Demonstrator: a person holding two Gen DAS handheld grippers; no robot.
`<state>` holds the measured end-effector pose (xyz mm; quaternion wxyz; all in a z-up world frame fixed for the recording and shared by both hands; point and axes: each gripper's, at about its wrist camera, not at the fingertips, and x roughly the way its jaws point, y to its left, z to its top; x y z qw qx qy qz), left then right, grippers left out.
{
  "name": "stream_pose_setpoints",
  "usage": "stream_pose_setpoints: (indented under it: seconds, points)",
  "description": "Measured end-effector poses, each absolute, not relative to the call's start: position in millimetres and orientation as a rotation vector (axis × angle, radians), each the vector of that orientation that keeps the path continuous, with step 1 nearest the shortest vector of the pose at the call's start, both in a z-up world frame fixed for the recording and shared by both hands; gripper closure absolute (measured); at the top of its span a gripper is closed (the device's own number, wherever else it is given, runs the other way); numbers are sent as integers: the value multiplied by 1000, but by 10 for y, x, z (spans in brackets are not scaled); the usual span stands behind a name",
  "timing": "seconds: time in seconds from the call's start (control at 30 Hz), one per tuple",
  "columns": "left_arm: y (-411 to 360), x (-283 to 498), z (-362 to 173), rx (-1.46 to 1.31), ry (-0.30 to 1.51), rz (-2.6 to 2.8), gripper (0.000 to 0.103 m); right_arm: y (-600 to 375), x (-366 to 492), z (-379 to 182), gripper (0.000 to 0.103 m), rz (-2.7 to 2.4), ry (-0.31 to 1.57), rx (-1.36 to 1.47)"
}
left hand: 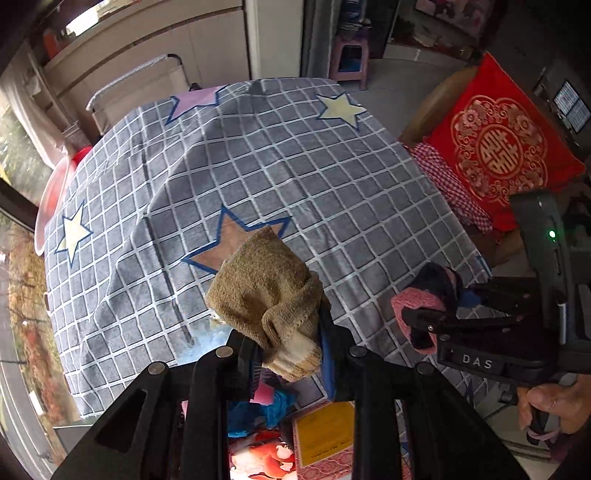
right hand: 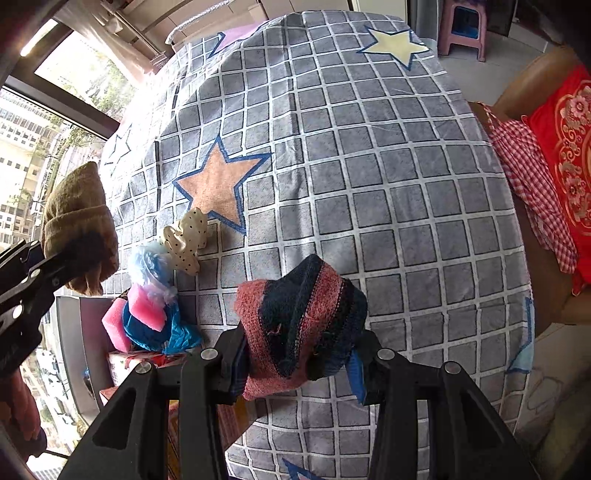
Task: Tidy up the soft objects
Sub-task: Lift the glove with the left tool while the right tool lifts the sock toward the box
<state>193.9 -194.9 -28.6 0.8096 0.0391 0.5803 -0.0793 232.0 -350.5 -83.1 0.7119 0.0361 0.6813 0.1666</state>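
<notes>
My left gripper (left hand: 291, 354) is shut on a bunched tan-brown sock (left hand: 269, 295) and holds it in the air above the grey checked tablecloth (left hand: 258, 166). The right wrist view shows that same sock (right hand: 77, 221) at the far left. My right gripper (right hand: 299, 365) is shut on a balled pink and navy striped sock (right hand: 306, 325), also lifted off the cloth. In the left wrist view it hangs at the right (left hand: 424, 295). A cream dotted cloth piece (right hand: 184, 240), a pale blue fluffy item (right hand: 151, 266), pink sponges (right hand: 144, 306) and a blue cloth (right hand: 166, 336) lie heaped at the table's near left edge.
A chair at the right carries a red cushion (left hand: 498, 147) and a red checked cloth (right hand: 532, 184). A pink stool (right hand: 461, 26) stands beyond the table. Printed boxes (left hand: 325, 435) sit below the near edge. A window (right hand: 44, 147) runs along the left. A hand (left hand: 554, 402) grips the right gripper's handle.
</notes>
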Motion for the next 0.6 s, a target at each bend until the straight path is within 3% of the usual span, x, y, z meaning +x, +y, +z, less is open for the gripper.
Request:
stream_pose_setpoints:
  seconds: [0.6]
  points:
    - [-2956,637,14,292,1198,-598,75,-4045,1258,-644,59,197,1518,86]
